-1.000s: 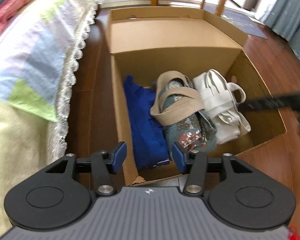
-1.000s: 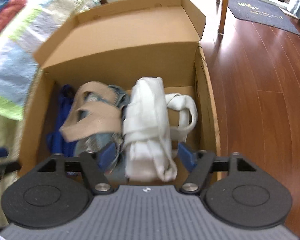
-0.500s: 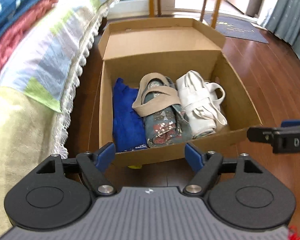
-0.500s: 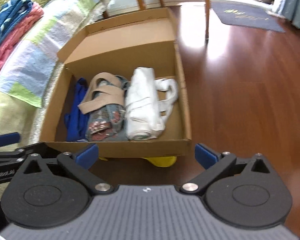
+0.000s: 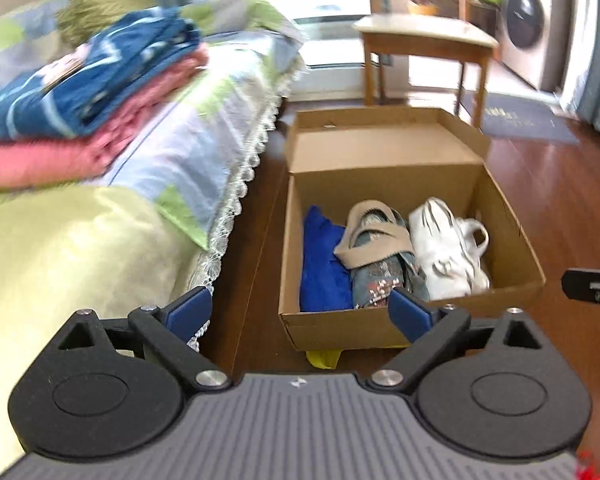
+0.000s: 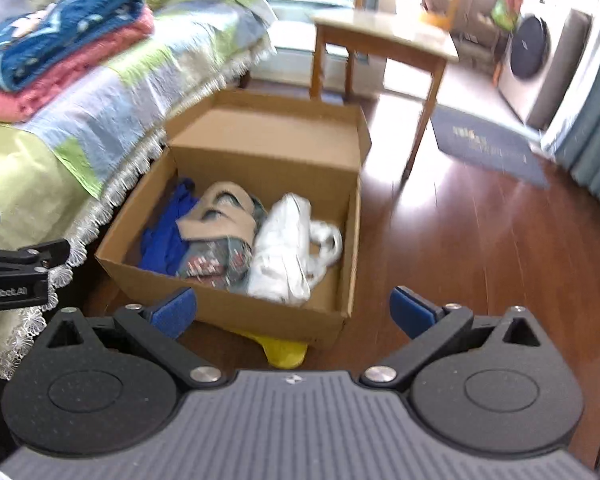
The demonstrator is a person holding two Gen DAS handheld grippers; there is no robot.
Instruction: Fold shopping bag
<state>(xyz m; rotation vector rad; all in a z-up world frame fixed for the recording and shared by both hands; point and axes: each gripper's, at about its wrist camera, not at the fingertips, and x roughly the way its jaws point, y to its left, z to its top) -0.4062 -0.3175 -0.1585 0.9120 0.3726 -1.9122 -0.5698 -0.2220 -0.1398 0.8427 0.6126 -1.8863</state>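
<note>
An open cardboard box (image 5: 384, 326) (image 6: 236, 308) stands on the wooden floor beside the bed. Inside it lie three folded bags side by side: a blue bag (image 5: 322, 264) (image 6: 162, 242) on the left, a patterned grey-blue bag with tan straps (image 5: 380, 248) (image 6: 220, 240) in the middle, a white bag (image 5: 446, 252) (image 6: 284, 252) on the right. My left gripper (image 5: 300, 314) hangs open and empty above the box's near edge. My right gripper (image 6: 294, 312) is also open and empty, high over the box's near right corner.
A bed with a patchwork quilt (image 5: 172, 136) and a stack of folded blankets (image 5: 80, 92) fills the left. A wooden table (image 6: 384, 48), a dark floor mat (image 6: 488, 148) and a washing machine (image 6: 540, 52) stand beyond. Something yellow (image 6: 284, 350) pokes from under the box.
Both grippers have pulled up and back from inside the box, and both opened wider. The white bag now lies in the box, free of the right gripper.
</note>
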